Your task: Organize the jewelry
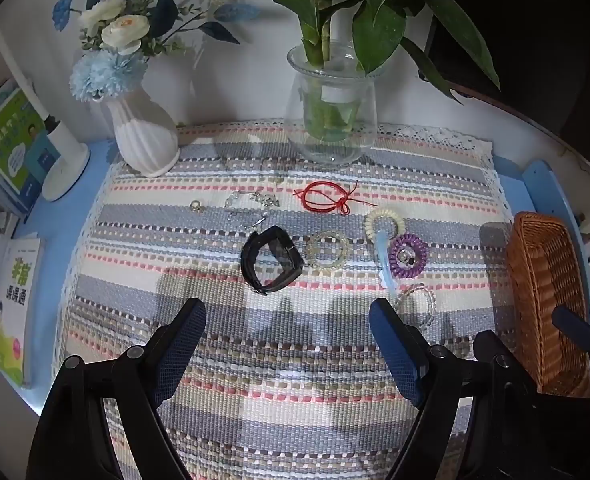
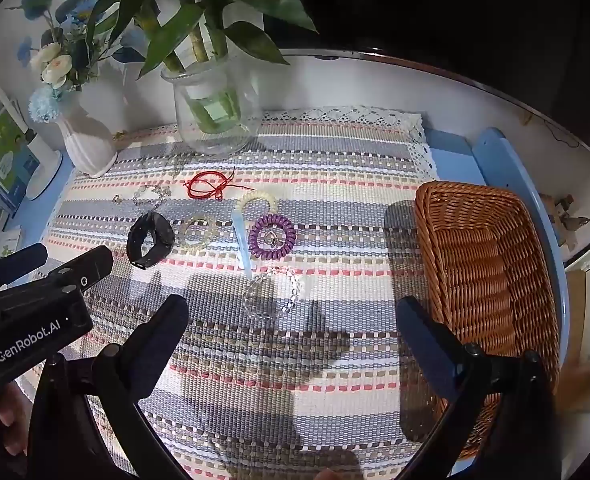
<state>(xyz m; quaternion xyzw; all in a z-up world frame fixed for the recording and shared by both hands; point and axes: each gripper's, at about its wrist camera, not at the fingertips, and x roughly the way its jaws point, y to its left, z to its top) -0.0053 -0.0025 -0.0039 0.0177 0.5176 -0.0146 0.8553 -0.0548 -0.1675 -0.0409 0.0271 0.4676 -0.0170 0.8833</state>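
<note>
Jewelry lies on a striped woven mat (image 1: 279, 360): a black watch band (image 1: 270, 260), a pale bead bracelet (image 1: 327, 249), a red cord bracelet (image 1: 327, 197), a cream coil tie (image 1: 385, 221), a purple coil tie (image 1: 407, 255), a light blue clip (image 1: 386, 264), a clear bead bracelet (image 2: 273, 294), silver pieces (image 1: 251, 204) and a small ring (image 1: 197, 206). A brown wicker basket (image 2: 491, 280) stands empty at the right. My left gripper (image 1: 287, 312) is open just short of the watch band. My right gripper (image 2: 293, 320) is open beside the basket, near the clear bracelet.
A glass vase with a green plant (image 1: 331, 112) and a white vase of flowers (image 1: 145, 136) stand at the mat's back edge. A white lamp base (image 1: 65, 160) and books (image 1: 11, 308) are at the left. The table's blue edge (image 2: 507, 168) runs behind the basket.
</note>
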